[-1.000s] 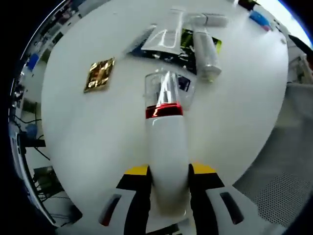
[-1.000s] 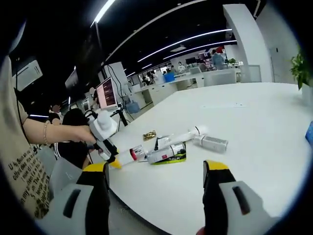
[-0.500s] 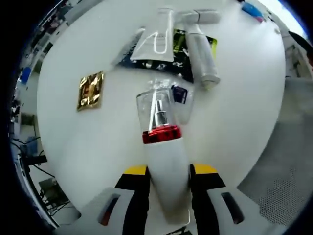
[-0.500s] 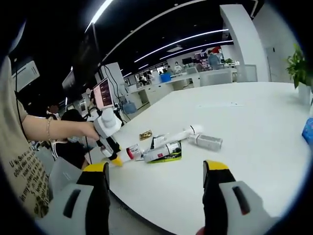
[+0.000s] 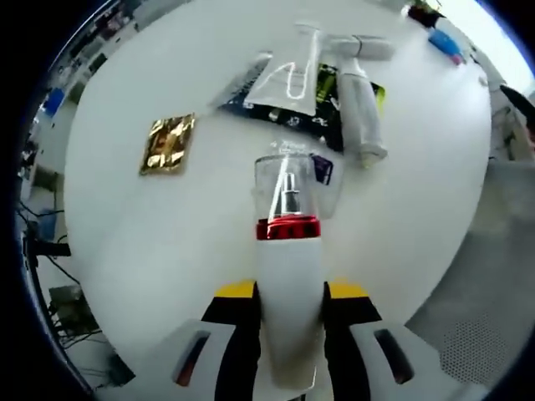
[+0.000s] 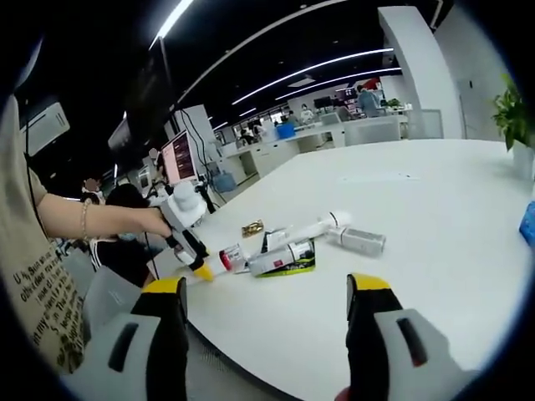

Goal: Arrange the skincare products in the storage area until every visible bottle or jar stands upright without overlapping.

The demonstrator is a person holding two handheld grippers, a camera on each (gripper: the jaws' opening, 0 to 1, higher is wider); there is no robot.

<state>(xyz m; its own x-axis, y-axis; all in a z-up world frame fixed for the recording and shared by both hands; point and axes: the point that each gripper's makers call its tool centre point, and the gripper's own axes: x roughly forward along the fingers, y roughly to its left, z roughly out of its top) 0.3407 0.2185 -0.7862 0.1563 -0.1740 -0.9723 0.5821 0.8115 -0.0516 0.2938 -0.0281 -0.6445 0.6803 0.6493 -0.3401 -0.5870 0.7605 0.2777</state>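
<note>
Our left gripper (image 5: 288, 334) has its jaws clamped on a white spray bottle with a red collar and clear cap (image 5: 287, 276), held above the white bench (image 5: 125, 251); its base is hidden between them. Beyond lie a gold foil sachet (image 5: 169, 144), a white tube (image 5: 292, 71) and a silver bottle (image 5: 360, 113), overlapping dark packets we cannot read. Our right gripper (image 6: 267, 330) hangs wide apart, empty.

text: none legible | tube (image 5: 291, 77) lettering blurred | shirt (image 6: 33, 296) print unreadable
</note>
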